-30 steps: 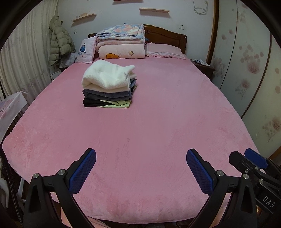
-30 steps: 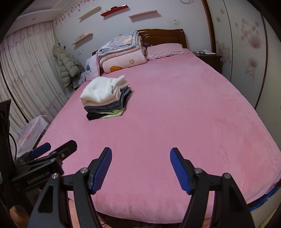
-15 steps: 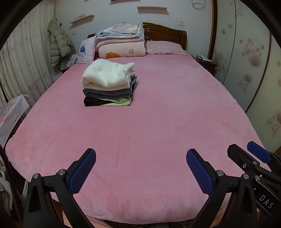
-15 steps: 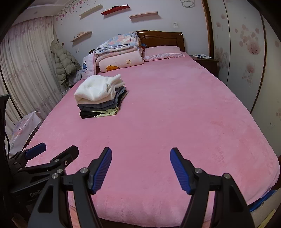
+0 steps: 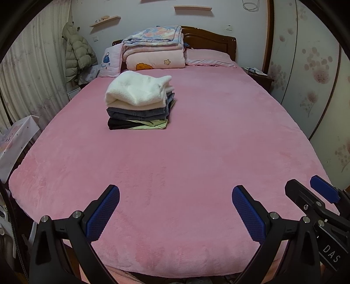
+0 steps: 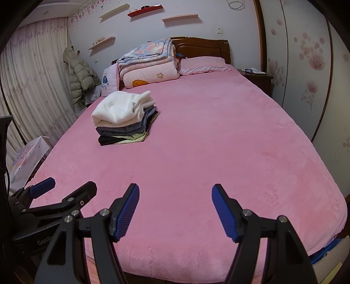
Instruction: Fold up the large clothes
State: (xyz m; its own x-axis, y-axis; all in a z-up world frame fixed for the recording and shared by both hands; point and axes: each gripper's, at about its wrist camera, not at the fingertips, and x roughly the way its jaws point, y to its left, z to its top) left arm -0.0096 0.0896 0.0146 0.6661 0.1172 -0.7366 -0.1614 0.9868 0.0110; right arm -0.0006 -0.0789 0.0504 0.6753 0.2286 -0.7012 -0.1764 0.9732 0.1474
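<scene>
Left hand-held gripper and right hand-held gripper both wide open, nothing held, above the bed's foot edge. Stack of folded clothes, white fleece on top, toward the head-left corner, near the folded quilts.

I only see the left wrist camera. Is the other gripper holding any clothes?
Observer: No. The right gripper is wide open and empty, over the pink bed cover.
Child: Anything peeking out near that side's bed corner?
Observer: A blue strip shows just below the cover's near right corner.
Child: Any decorations up high that I miss?
Observer: Pink flower stickers run above the curtain.
</scene>
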